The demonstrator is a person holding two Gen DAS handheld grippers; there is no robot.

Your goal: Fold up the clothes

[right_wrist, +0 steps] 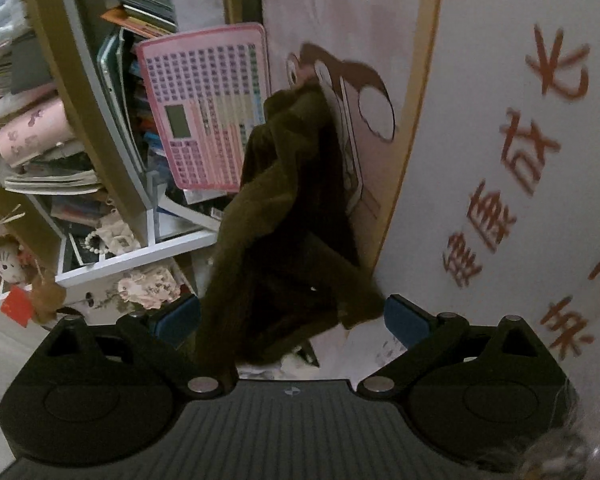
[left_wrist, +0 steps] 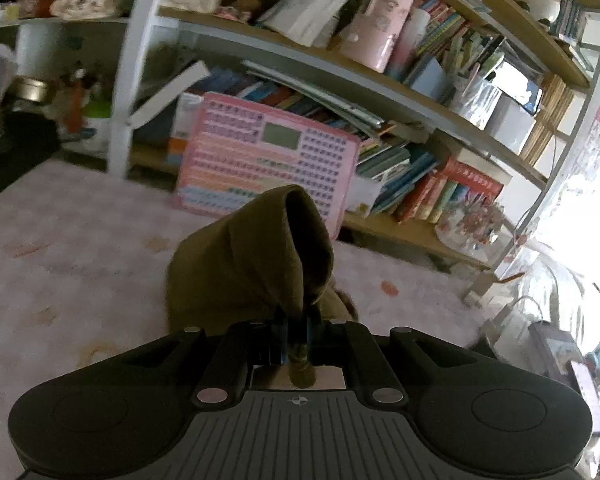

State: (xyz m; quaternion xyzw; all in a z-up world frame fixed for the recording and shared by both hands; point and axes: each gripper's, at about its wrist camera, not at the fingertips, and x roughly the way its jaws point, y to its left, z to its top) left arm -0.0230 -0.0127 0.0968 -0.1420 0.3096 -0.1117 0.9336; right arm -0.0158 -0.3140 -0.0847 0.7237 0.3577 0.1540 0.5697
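Your left gripper (left_wrist: 296, 332) is pressed together, pinching a fold of the olive-brown fabric garment (left_wrist: 252, 264), which rises off the pale pink patterned bed surface (left_wrist: 80, 248) near its far edge, before the cluttered wooden bookshelf (left_wrist: 340, 76). Your right gripper (right_wrist: 292, 316) is spread wide; the garment (right_wrist: 288, 208) hangs loosely between its 2 blue pads (right_wrist: 178, 318).

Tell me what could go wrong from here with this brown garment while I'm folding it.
1. The left gripper is shut on only a small pinch of the olive-brown fabric garment, which is bunched up into a peak; it might slip free.
2. The right gripper stands open with the cloth draped loosely between its blue fingers, so that side is unsupported and may sag.
3. The cluttered wooden bookshelf sits close; swinging cloth could snag the leaning pink keyboard toy.
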